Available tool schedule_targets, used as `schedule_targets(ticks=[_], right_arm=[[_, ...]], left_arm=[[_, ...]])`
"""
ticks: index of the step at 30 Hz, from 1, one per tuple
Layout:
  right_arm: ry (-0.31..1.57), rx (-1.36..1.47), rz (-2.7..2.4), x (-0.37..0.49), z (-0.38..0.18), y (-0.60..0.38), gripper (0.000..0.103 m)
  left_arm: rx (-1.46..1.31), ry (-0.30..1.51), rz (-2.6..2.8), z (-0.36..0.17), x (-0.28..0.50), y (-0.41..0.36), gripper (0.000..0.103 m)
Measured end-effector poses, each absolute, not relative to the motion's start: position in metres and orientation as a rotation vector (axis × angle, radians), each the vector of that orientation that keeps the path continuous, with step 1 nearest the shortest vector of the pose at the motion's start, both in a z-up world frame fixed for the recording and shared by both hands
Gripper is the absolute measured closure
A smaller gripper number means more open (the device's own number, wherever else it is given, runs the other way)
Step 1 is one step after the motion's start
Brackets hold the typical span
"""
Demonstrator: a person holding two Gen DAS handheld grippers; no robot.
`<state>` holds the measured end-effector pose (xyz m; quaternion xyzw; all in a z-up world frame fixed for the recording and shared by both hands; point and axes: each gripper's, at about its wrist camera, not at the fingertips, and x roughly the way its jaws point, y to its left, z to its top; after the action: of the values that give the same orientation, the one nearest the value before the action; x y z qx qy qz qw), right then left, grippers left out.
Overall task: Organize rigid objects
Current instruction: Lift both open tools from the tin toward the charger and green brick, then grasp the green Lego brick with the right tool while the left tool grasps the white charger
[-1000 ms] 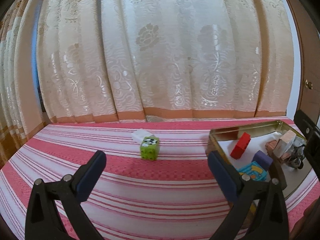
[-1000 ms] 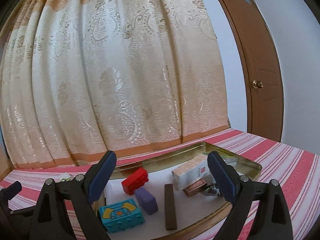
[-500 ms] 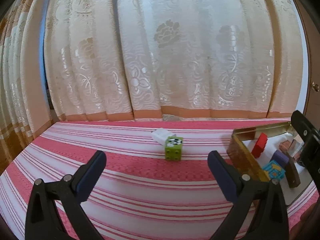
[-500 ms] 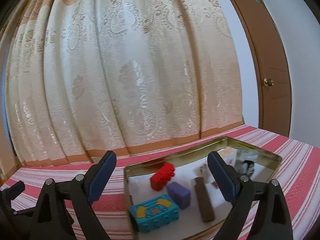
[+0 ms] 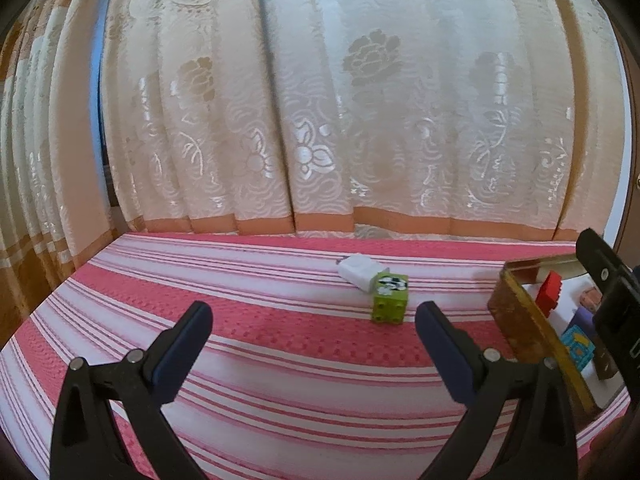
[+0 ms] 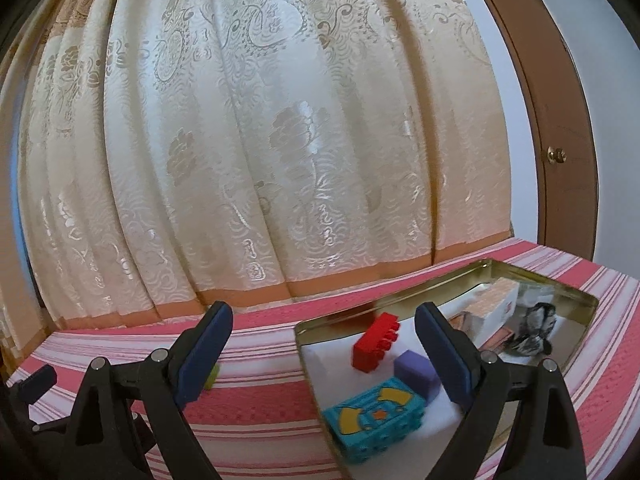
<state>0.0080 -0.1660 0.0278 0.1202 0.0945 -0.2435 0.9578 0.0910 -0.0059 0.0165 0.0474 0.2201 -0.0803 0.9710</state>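
Observation:
A green block point(image 5: 390, 298) with a black-and-white top lies on the striped cloth, touching a white charger-like piece point(image 5: 360, 273) behind it. My left gripper point(image 5: 312, 344) stands open and empty, short of the block and a little to its left. A gold metal tray point(image 6: 576, 286) holds a red brick point(image 6: 376, 341), a purple cube point(image 6: 414, 368), a teal block point(image 6: 374, 416), a pale box point(image 6: 494, 306) and a dark small item point(image 6: 536, 326). My right gripper point(image 6: 324, 350) is open and empty over the tray's left edge. In the left wrist view the tray point(image 5: 532, 320) sits at the right.
A pink-and-white striped cloth point(image 5: 260, 344) covers the surface. A cream patterned curtain point(image 5: 340, 120) hangs close behind it. A brown door point(image 6: 560, 120) with a knob stands at the far right. The right gripper's finger point(image 5: 612, 292) shows at the left wrist view's right edge.
Both grippers have shifted left across the surface: the green block and the tray have slid rightward in both views. Jaws stay wide and empty.

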Motion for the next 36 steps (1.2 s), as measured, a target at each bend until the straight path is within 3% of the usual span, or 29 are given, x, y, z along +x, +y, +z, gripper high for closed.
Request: schedule_targets(ticks=[19,31,32,34,36], right_arm=[[0.26,0.265,-0.402,0.053,0.022,-0.145,0.009],[0.484,0.294,-0.281,0.13,0.01,-0.134,0.009],[0.528,0.298,-0.262,0.14,0.006,-0.133,0.01],[0.601,0.302,-0.227,0.156,0.001,-0.131,0.034],[0.686,0.303,-0.185,0.173,-0.007,-0.128,0.048]], left_arm=[[0.085,0.465,-0.029,0.015,0.136,0.042,0.0],[0.073,0.547,0.025,0.009,0.179,0.056,0.0],[0.076,0.557,0.028,0.008,0.183,0.057,0.0],[0.08,0.58,0.03,0.005,0.188,0.058,0.0],[0.069,0.607,0.031,0.002,0.193,0.061,0.0]])
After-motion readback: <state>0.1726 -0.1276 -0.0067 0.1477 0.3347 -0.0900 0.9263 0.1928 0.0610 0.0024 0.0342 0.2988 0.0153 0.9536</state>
